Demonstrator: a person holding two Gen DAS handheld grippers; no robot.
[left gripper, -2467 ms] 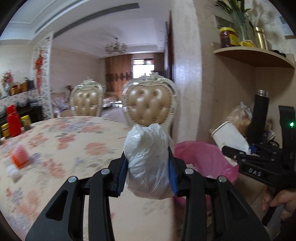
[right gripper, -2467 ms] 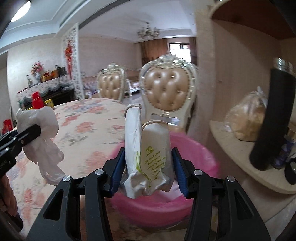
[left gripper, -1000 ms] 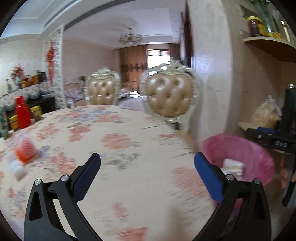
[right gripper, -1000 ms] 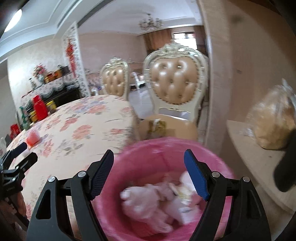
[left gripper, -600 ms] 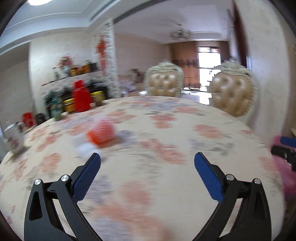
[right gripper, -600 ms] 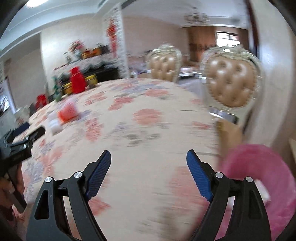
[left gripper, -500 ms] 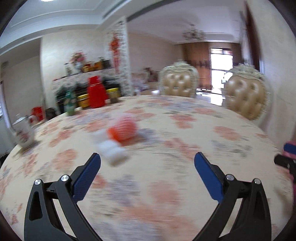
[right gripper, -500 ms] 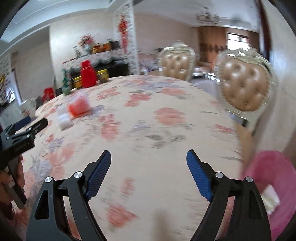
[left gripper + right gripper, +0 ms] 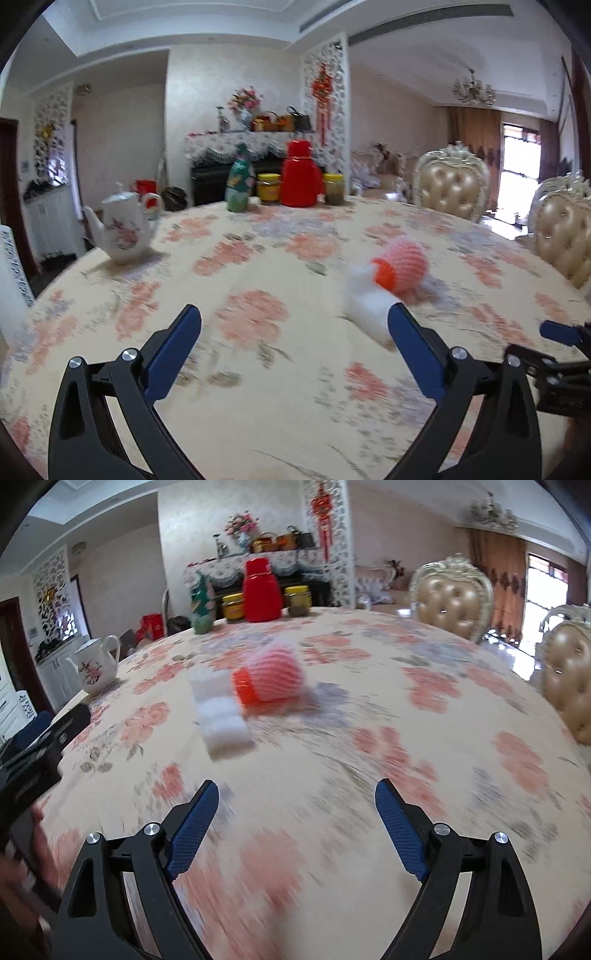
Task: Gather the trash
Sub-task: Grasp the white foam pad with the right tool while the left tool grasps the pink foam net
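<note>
Both grippers have dropped their loads and swung from the bin back over the floral table; left gripper and right gripper now hang spread and empty. Remaining trash: white foam piece touching an orange foam net. Best approach judged low and slow, one item per claw, straddling before closing. Right view: both lie at 11 o'clock, well ahead; left view: at 1 o'clock, foam near the right finger.
</note>
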